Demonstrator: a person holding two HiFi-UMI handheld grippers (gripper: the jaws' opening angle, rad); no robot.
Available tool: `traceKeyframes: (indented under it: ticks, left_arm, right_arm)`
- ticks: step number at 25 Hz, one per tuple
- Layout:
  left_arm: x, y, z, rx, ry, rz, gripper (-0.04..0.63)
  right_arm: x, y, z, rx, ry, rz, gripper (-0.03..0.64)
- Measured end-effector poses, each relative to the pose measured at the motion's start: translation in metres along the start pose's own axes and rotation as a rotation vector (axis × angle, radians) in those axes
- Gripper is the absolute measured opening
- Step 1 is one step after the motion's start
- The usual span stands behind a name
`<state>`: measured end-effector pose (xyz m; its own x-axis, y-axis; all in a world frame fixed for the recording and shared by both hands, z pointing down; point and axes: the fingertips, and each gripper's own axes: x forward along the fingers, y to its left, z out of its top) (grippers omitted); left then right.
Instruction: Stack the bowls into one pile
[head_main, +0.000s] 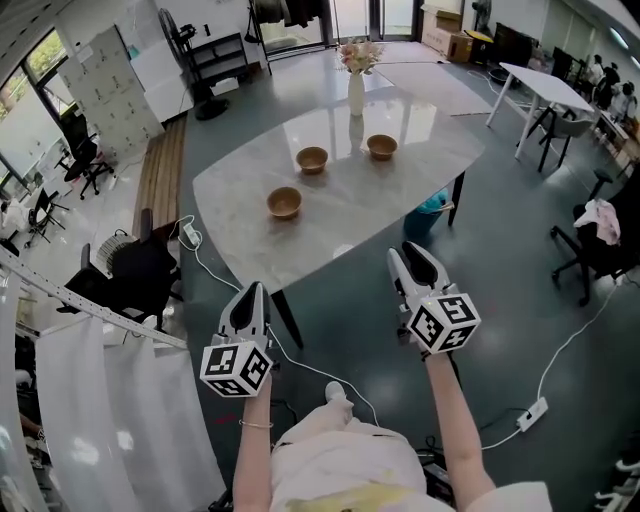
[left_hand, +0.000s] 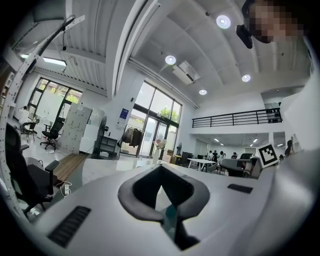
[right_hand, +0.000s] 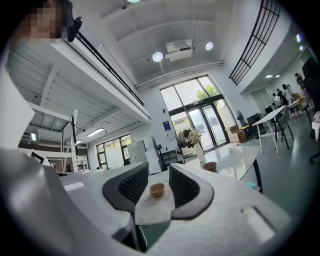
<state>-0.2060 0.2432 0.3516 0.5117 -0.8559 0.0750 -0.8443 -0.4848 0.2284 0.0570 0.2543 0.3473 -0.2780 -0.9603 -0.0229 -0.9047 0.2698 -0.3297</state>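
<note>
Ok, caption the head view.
Left tool and right tool held short of a white table bearing three unstacked bowls and a vase.

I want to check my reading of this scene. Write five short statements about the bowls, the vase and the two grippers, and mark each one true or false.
1. The near bowl, the middle bowl and the far bowl stand apart on the table. True.
2. One bowl already sits inside another. False: none is stacked.
3. The right gripper has its jaws apart, with nothing held. True.
4. The vase lies on its side. False: it stands upright, with flowers in it.
5. The left gripper holds a bowl. False: its jaws are together and empty.
</note>
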Motion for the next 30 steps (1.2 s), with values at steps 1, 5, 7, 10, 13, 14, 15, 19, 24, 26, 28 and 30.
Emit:
traceKeyframes:
  ticks: [1,5,7,10,13,14,15,19,24,26,28,30]
  left_arm:
    - [0.007,0.005,0.001,-0.005,0.001,-0.002,0.000]
    - [0.026,0.023,0.003,-0.021,0.002,-0.004,0.000]
    - [0.033,0.030,0.004,-0.028,0.000,-0.006,0.000]
    - [0.041,0.041,0.004,-0.035,0.008,-0.002,0.000]
    - [0.050,0.054,0.003,-0.046,0.014,0.012,0.000]
    - [0.054,0.057,0.002,-0.050,0.016,0.016,0.000]
    - [0.057,0.061,0.000,-0.053,0.020,0.020,0.000]
    - [0.076,0.076,-0.007,-0.076,0.037,0.037,0.000]
    - [0.110,0.097,-0.012,-0.112,0.057,0.075,0.000]
    - [0.125,0.105,-0.014,-0.132,0.064,0.093,0.000]
    - [0.143,0.114,-0.016,-0.150,0.069,0.110,0.000]
    - [0.160,0.123,-0.019,-0.170,0.077,0.128,0.000]
  right_arm:
    - [0.008,-0.001,0.000,0.001,0.001,-0.001,0.115]
    - [0.036,-0.001,-0.001,0.004,0.000,0.003,0.133]
    - [0.048,0.000,-0.002,0.007,0.002,0.005,0.135]
    - [0.065,0.000,-0.005,0.012,0.008,0.005,0.135]
    - [0.082,0.000,-0.010,0.016,0.018,0.013,0.135]
    - [0.088,-0.001,-0.011,0.019,0.023,0.016,0.135]
    - [0.094,-0.002,-0.013,0.022,0.029,0.019,0.135]
    - [0.122,-0.008,-0.023,0.039,0.064,0.037,0.135]
    - [0.170,-0.021,-0.031,0.066,0.109,0.079,0.135]
    - [0.191,-0.025,-0.034,0.076,0.133,0.104,0.135]
    - [0.216,-0.031,-0.037,0.088,0.159,0.133,0.135]
    - [0.240,-0.035,-0.042,0.102,0.192,0.162,0.135]
